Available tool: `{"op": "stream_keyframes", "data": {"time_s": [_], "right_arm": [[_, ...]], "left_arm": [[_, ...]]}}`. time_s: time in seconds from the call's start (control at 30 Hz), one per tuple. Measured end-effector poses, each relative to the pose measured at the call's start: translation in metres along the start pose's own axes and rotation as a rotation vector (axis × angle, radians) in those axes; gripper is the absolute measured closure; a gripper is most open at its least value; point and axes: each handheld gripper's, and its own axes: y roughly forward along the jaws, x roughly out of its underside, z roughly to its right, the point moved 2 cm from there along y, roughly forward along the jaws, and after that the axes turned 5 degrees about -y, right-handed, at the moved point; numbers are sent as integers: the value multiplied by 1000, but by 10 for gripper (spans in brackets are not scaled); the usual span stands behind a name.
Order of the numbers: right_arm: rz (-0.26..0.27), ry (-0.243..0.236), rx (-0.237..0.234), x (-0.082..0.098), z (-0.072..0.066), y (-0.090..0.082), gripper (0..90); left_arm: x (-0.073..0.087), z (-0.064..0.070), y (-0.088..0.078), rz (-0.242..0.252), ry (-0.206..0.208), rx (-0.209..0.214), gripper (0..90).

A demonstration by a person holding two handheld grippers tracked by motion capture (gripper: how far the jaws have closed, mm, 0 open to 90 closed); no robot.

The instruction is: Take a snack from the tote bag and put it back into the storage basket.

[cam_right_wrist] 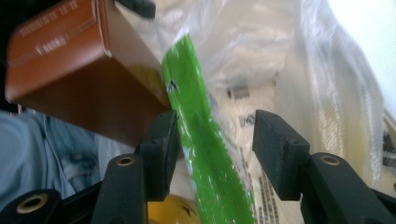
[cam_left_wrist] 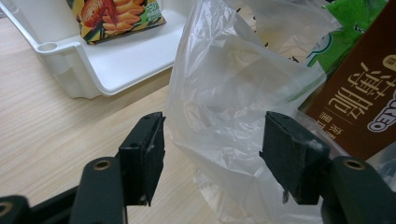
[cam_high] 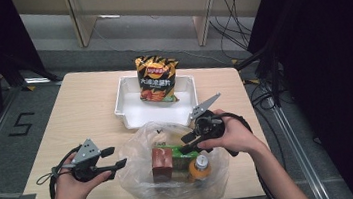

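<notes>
Right gripper view: green packet (cam_right_wrist: 201,154) between open jaws, against left one.

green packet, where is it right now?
High view: the green packet sits inside the clear plastic bag at the table's near edge, right of the brown box, beside the right gripper.

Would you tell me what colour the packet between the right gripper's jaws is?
Bright green packet, clearest in the right gripper view.
</notes>
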Motion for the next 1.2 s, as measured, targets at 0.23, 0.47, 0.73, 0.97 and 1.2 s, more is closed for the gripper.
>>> {"op": "stream_keyframes", "data": {"time_s": [0.23, 0.47, 0.73, 0.97, 1.2], "right_arm": [[-92, 3, -44, -2, 1, 5, 518], [-133, -5, -32, -5, 3, 11, 560], [-166, -103, -38, -7, 6, 20, 627], [-188, -152, -17, -9, 3, 18, 691], [-165, -246, 25, -10, 9, 15, 814]], "left_arm": [[-1, 1, 3, -2, -2, 9, 385], [-1, 0, 2, 1, 2, 4, 385], [0, 0, 2, 1, -6, 2, 385], [-1, 0, 1, 0, -1, 0, 385], [0, 0, 1, 1, 1, 2, 385]]}}
